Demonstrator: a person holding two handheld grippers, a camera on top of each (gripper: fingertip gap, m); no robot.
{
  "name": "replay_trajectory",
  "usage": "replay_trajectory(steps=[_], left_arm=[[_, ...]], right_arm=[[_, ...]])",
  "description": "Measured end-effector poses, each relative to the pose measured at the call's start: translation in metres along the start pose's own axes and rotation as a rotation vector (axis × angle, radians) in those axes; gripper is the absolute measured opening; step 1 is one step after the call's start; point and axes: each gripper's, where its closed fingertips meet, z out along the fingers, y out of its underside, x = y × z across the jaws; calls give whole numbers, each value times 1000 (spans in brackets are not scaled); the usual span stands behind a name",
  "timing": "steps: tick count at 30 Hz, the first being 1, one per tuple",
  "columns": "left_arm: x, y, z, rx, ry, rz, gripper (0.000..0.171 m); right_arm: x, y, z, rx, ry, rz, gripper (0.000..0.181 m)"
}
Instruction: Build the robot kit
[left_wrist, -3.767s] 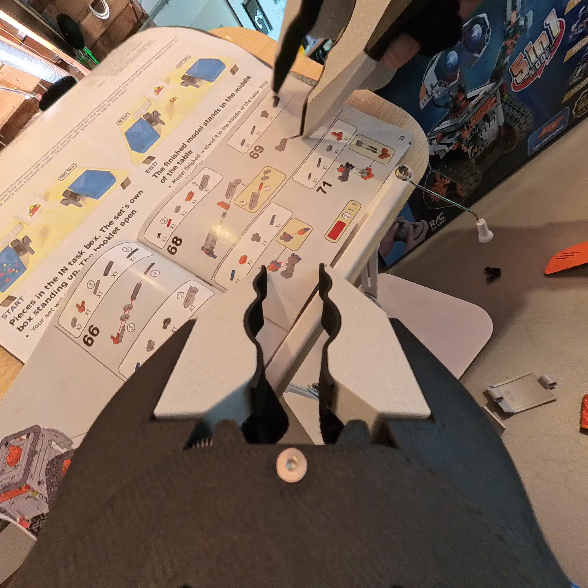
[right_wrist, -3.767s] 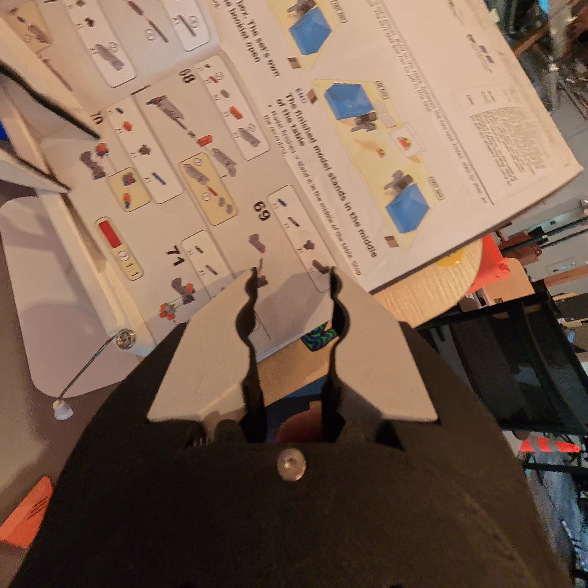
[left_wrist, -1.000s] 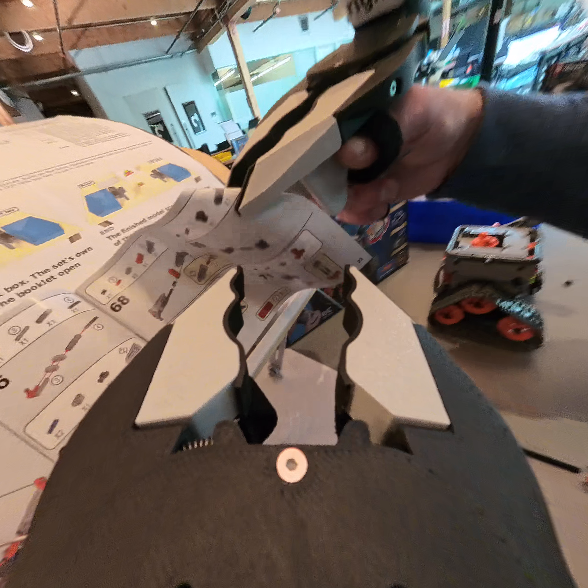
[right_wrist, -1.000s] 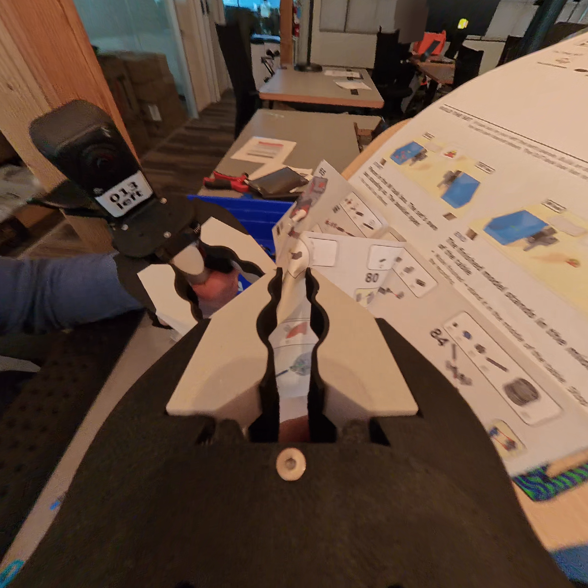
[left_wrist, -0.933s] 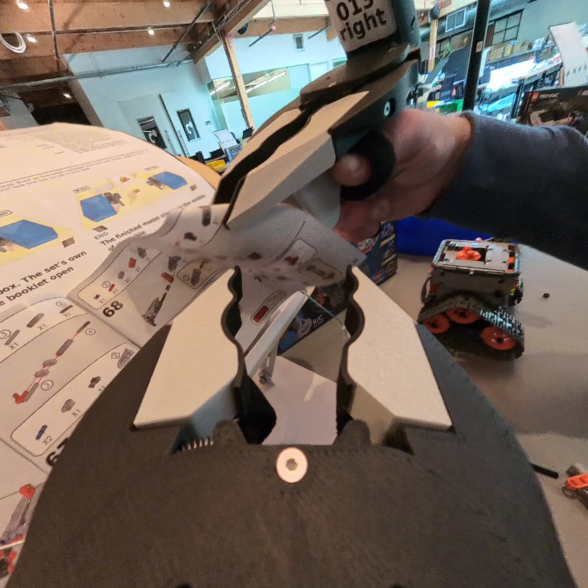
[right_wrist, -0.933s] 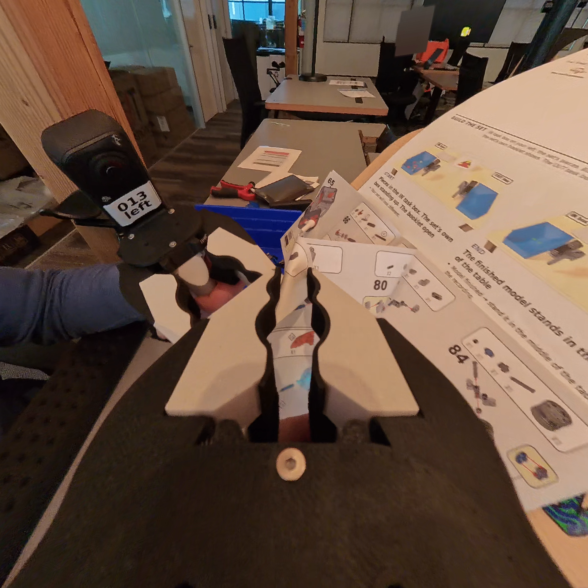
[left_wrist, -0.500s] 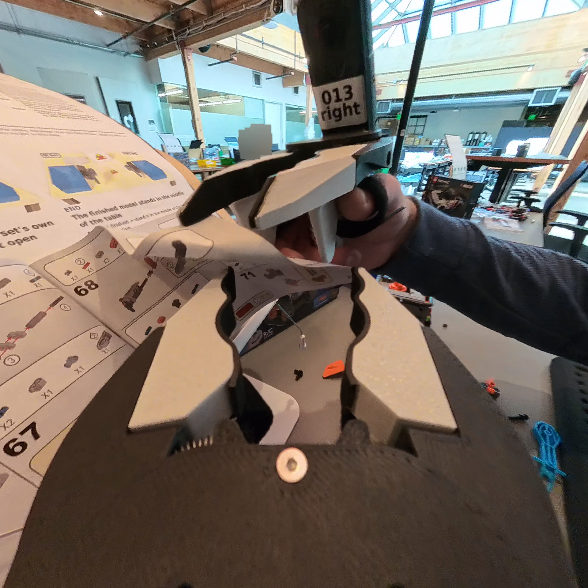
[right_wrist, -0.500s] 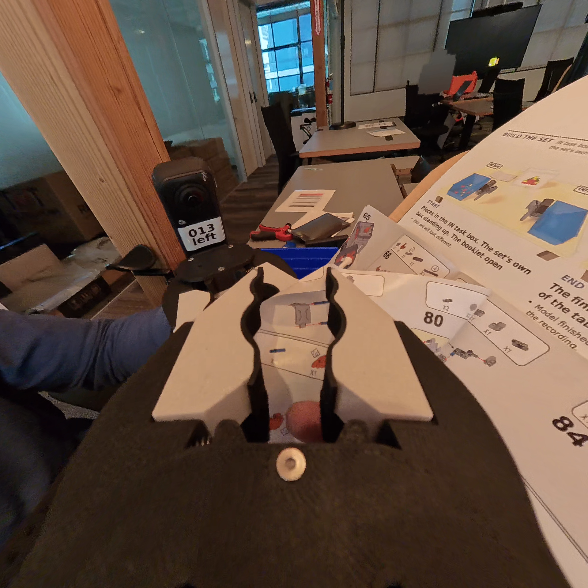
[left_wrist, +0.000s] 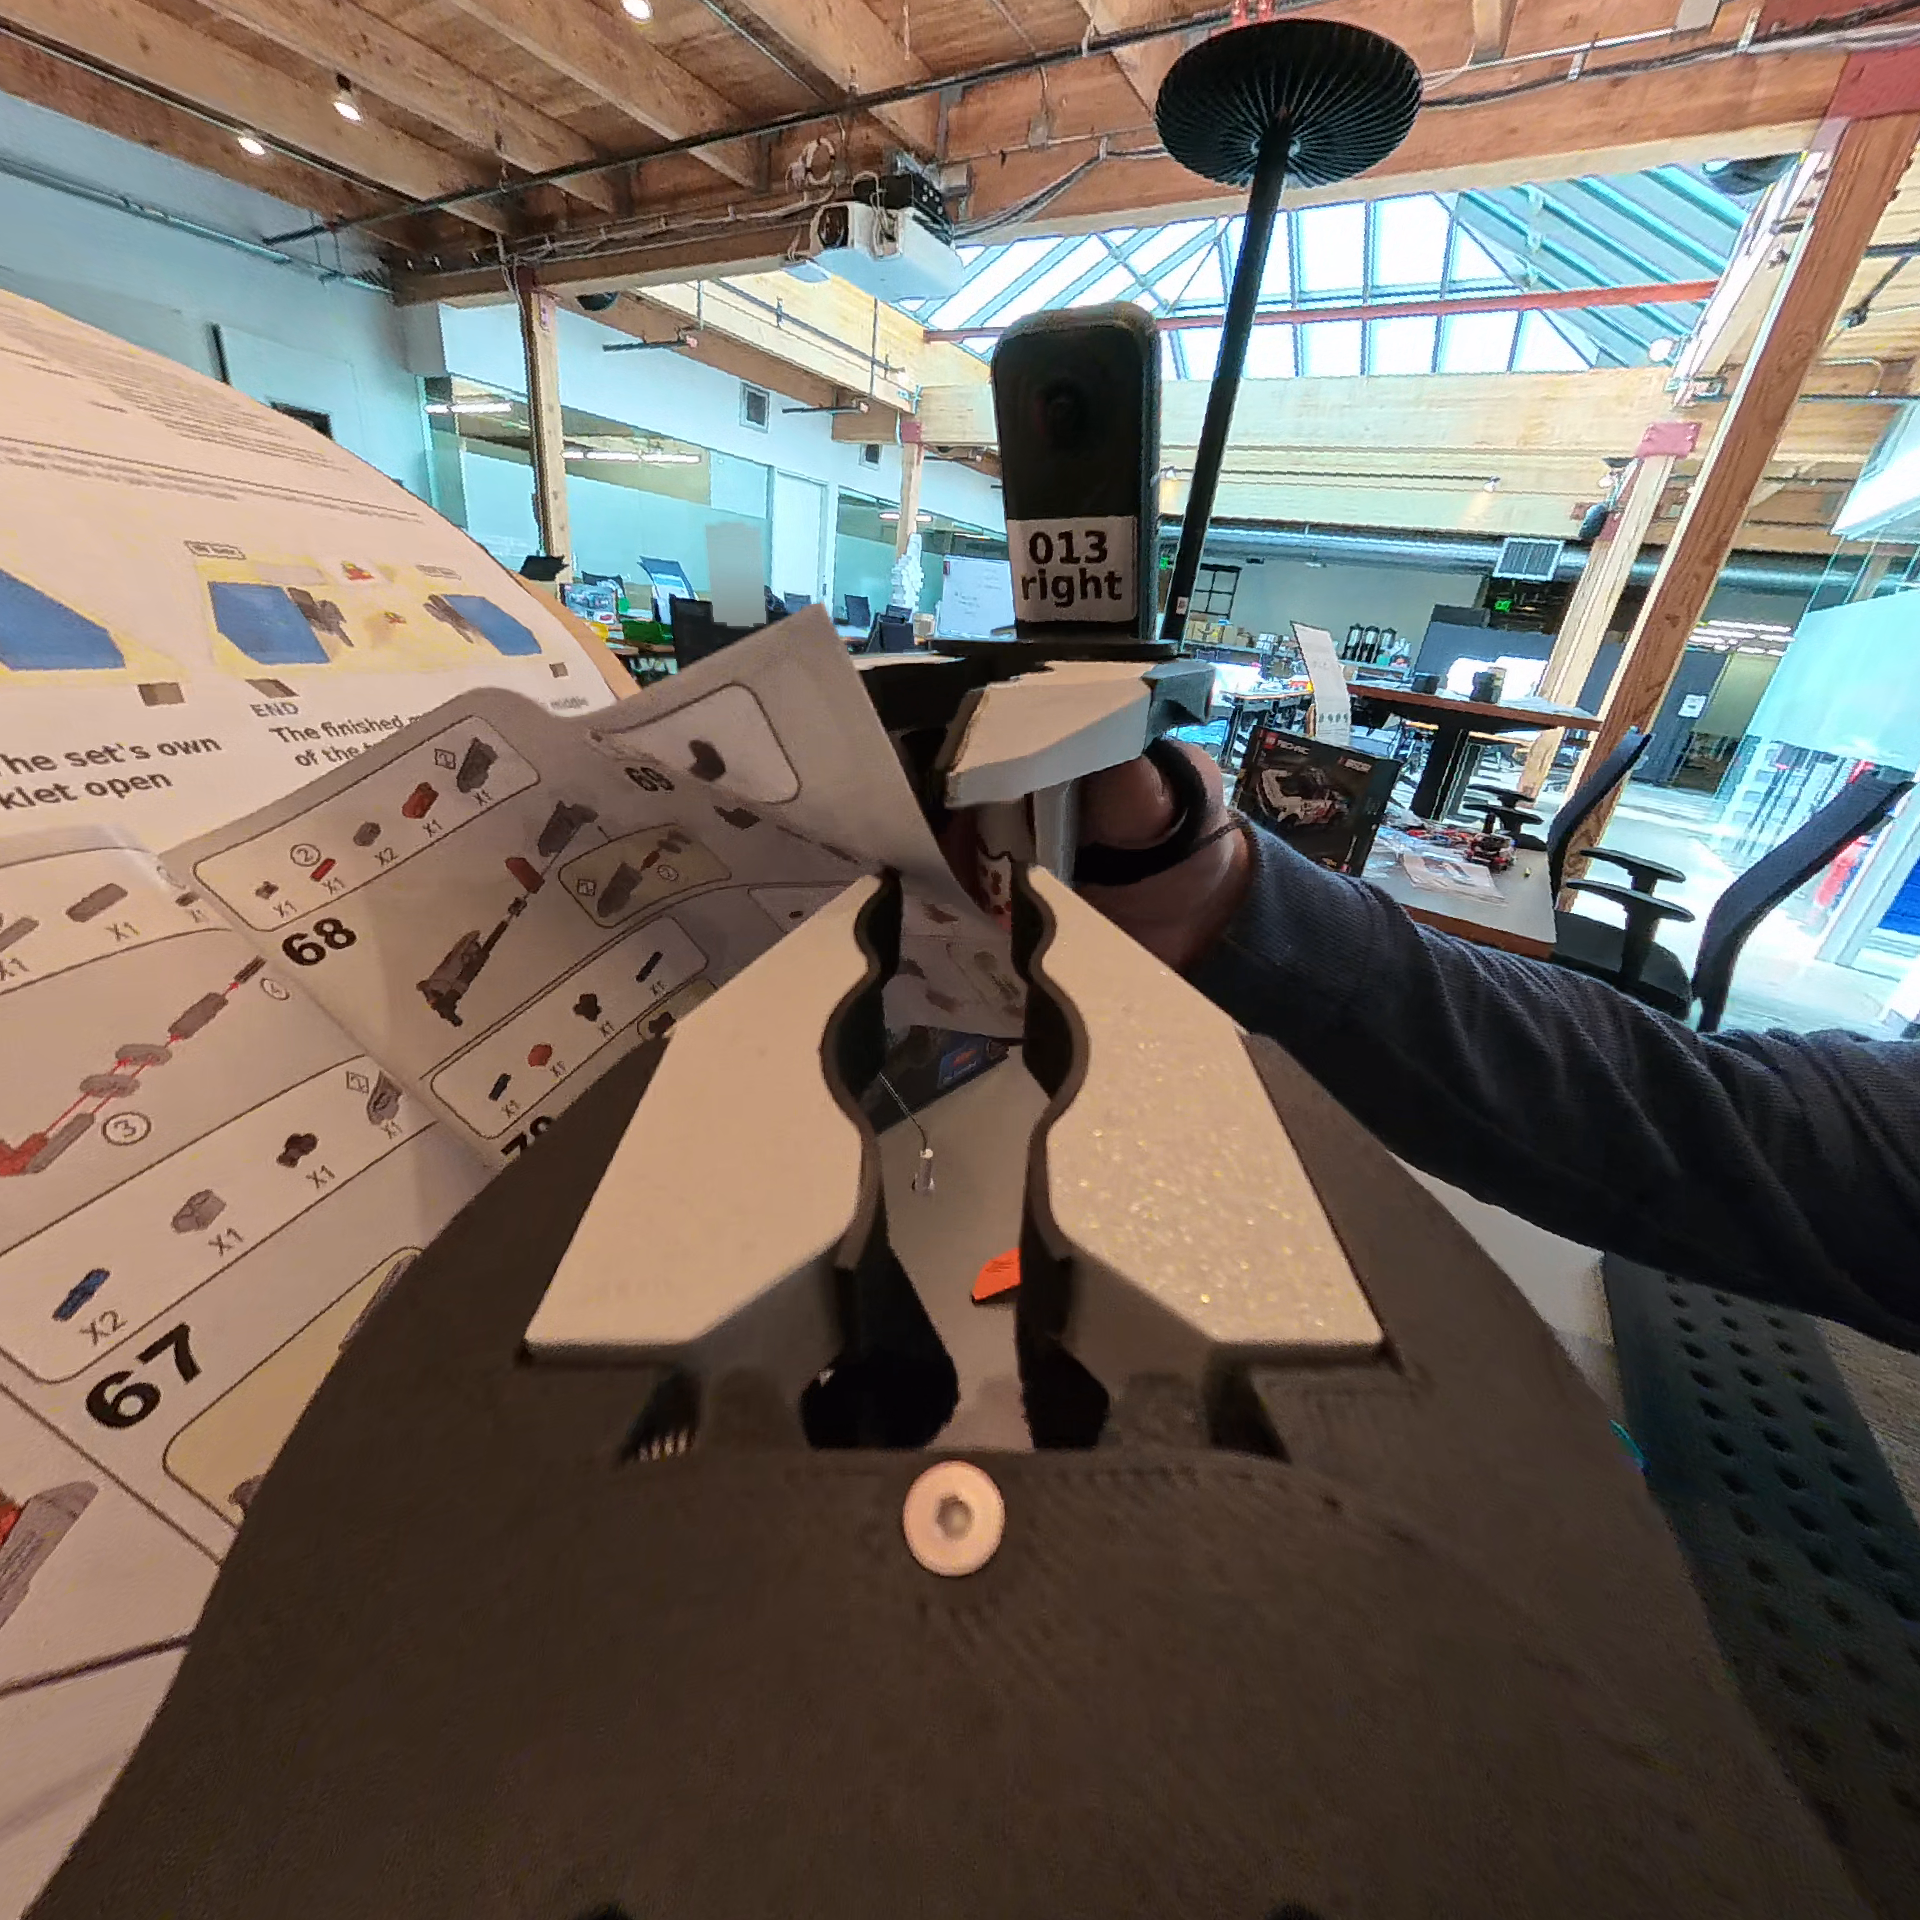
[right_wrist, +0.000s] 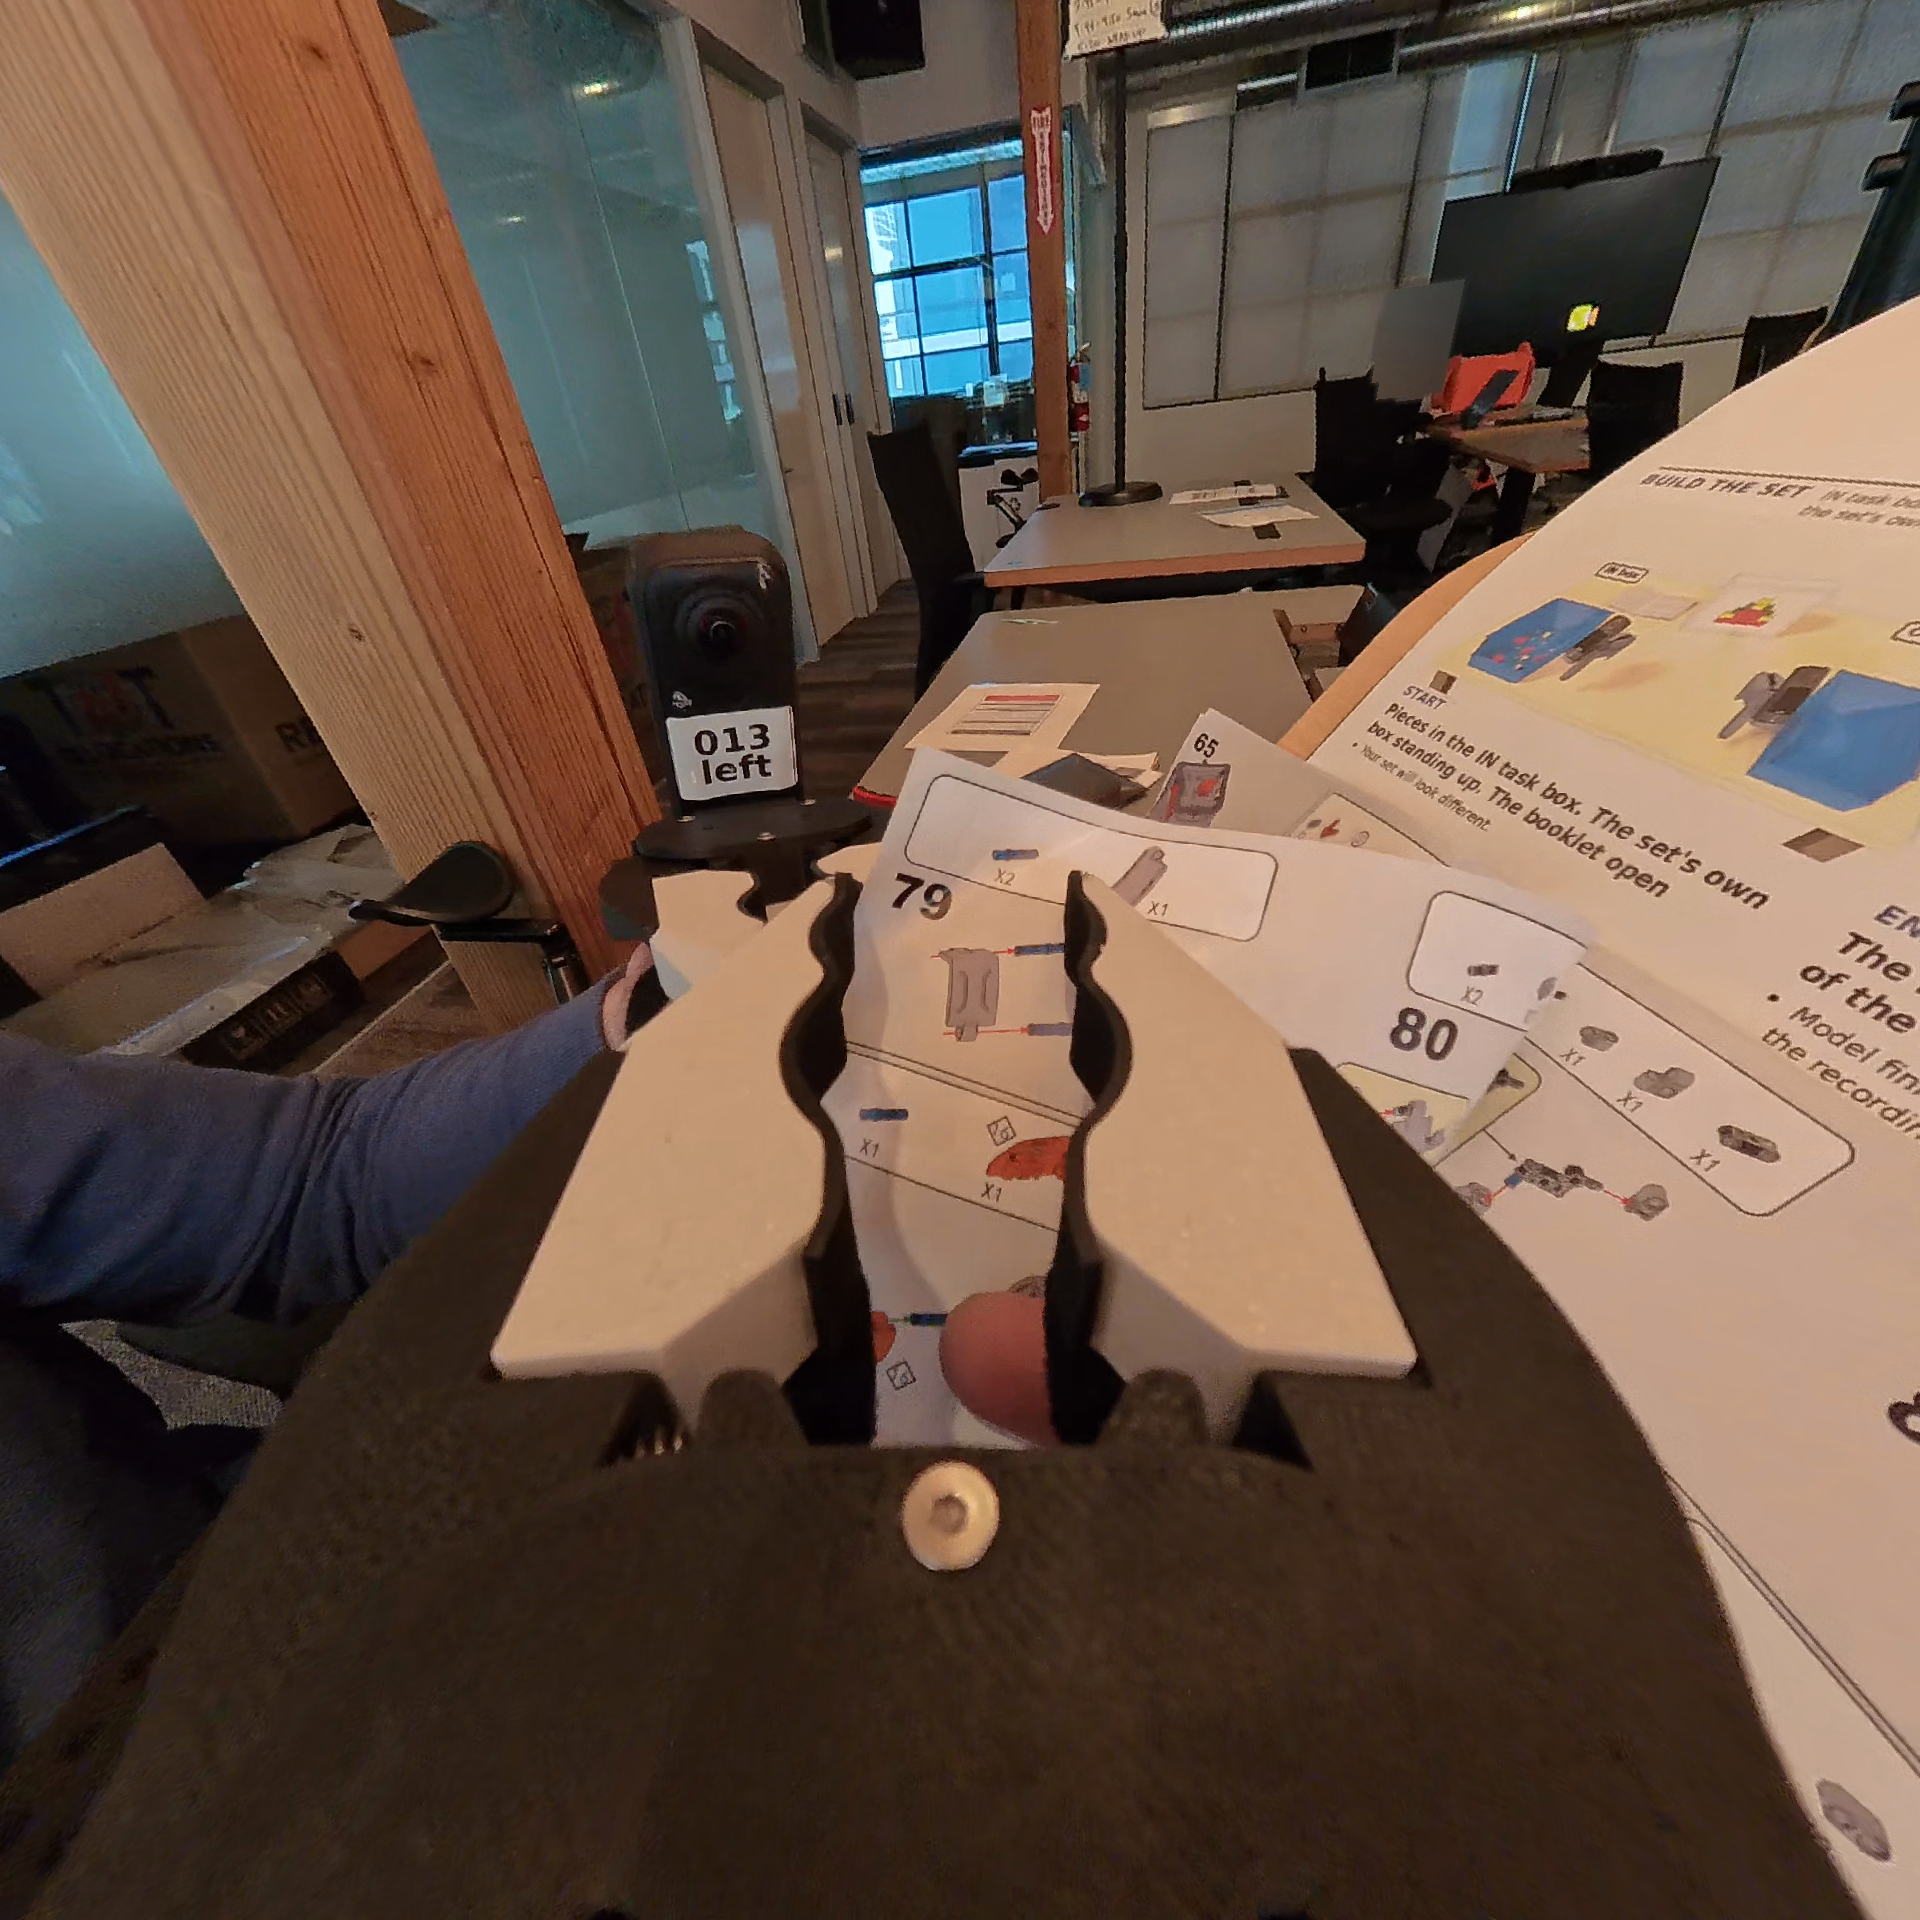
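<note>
Left tool sits narrowly parted around the lifted booklet page, gripping nothing I can confirm. Right tool, at twelve o'clock, gapes moderately over that page, empty. Page mid-turn, half-raised, not yet flat on the worktop.

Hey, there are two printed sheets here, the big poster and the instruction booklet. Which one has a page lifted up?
The instruction booklet: one page curls up beside the right gripper, while the big poster behind it lies flat.

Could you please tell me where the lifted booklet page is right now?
The lifted booklet page stands centre-left in the left wrist view, beside the right gripper.
</note>
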Motion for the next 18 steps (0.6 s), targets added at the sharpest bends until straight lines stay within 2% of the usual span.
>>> replay_trajectory(steps=[3, 9, 18], left_arm=[[1, -2, -1, 13, 11, -4, 5], [-1, -4, -3, 33, 15, -17, 0], [16, -12, 0, 94, 102, -23, 13]], right_arm=[[0, -5, -5, 33, -5, 9, 38], [-1, -7, -10, 32, 3, -7, 38], [-5, -2, -10, 29, -5, -16, 38]])
